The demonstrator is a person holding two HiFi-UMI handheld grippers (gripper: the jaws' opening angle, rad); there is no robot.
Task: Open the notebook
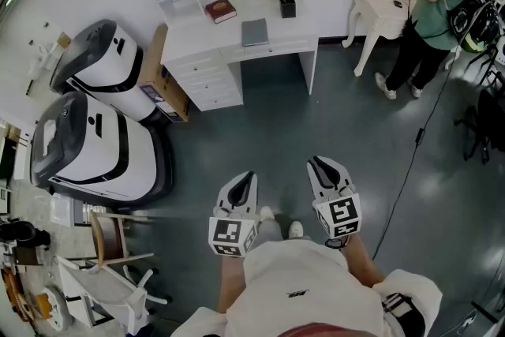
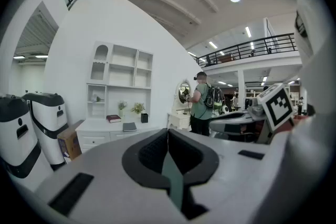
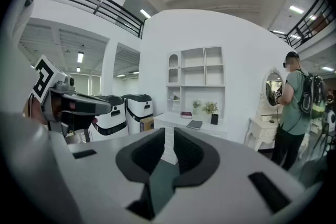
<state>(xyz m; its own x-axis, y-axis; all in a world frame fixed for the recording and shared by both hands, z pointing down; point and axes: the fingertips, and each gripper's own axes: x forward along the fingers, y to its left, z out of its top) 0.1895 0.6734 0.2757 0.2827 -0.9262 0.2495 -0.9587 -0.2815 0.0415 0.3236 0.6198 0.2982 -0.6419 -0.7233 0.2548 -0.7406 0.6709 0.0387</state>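
The grey notebook (image 1: 254, 31) lies closed on the white desk (image 1: 207, 35) across the room, beside a red book (image 1: 220, 9). It shows small and distant in the left gripper view (image 2: 129, 126) and the right gripper view (image 3: 195, 124). Both grippers are held low in front of my body, far from the desk and pointing toward it. My left gripper (image 1: 249, 176) (image 2: 168, 130) is shut, its tips touching with nothing between them. On my right gripper (image 1: 314, 162) (image 3: 169, 134) the jaws stand a narrow gap apart, with nothing held.
Two white-and-black machines (image 1: 99, 63) (image 1: 87, 146) and a cardboard box (image 1: 162, 79) stand left of the desk. A person (image 1: 432, 8) stands at a vanity table (image 1: 379, 4) at the back right. A cable (image 1: 410, 170) crosses the grey floor. A wooden chair (image 1: 110, 241) is near left.
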